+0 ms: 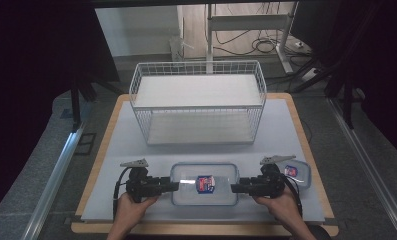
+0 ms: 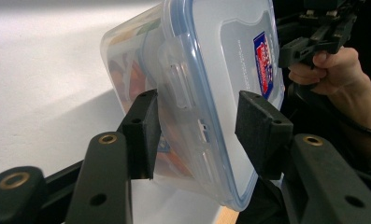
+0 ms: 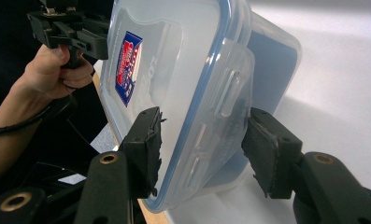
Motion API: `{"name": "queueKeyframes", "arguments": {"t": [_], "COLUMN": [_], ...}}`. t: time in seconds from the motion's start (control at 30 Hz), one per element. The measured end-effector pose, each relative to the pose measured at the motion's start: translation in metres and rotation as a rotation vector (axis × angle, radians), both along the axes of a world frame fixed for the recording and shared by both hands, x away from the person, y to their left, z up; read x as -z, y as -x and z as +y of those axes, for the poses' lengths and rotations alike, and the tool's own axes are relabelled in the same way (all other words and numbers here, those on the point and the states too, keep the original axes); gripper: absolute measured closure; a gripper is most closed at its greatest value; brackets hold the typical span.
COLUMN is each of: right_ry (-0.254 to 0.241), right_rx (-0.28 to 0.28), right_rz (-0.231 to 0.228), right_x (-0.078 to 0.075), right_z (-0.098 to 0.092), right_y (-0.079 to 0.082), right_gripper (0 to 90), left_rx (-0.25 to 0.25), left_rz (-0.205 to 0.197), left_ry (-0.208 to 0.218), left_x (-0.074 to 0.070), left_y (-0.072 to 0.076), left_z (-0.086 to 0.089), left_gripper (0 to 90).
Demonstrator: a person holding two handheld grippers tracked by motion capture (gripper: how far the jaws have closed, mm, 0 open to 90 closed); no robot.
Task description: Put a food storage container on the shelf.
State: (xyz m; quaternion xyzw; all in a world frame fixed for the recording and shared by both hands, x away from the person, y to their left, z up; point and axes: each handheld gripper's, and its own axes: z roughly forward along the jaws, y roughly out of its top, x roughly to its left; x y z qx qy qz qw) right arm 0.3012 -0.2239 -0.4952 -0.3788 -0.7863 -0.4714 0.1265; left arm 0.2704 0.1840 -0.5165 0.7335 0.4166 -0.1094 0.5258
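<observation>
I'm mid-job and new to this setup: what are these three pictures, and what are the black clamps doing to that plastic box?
There is no robot arm: a person holds a two-jaw gripper in each hand. The high view looks down from above the person's side of the table. The other two pictures come from cameras riding on each gripper, looking along its black jaws.

On the table stand a white wire shelf rack, a clear lidded food container and a second, smaller container at the right.

The left gripper and right gripper straddle opposite ends of the big container, over its side clips. Whether the pads already press on it is hard to tell.
</observation>
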Motion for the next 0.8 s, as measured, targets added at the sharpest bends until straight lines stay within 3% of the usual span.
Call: {"name": "queueKeyframes", "arguments": {"t": [0.17,0.5,0.7,0.8], "right_ry": [-0.009,-0.035,-0.076,-0.083], "right_rx": [0.006,0.023,0.044,0.04], "right_rz": [0.011,0.045,0.098,0.099], "right_x": [0.0012,0.0017,0.0029,0.0022], "right_z": [-0.0009,-0.0025,-0.0056,-0.0056], "right_y": [0.0005,-0.0003,-0.0013,-0.0015], "right_gripper": [48.3,51.4,55.2,56.1], "left_rx": [-0.011,-0.034,-0.049,-0.057], "left_rz": [-0.002,0.047,0.051,0.045], "left_ry": [0.004,0.039,0.041,0.028], "left_x": [0.0014,0.0014,-0.0007,-0.004], "left_y": [0.0001,0.0033,0.0037,0.0039], "left_z": [-0.0016,0.0005,0.0002,0.0003], "left_gripper": [48.8,52.3,53.4,53.6]}}
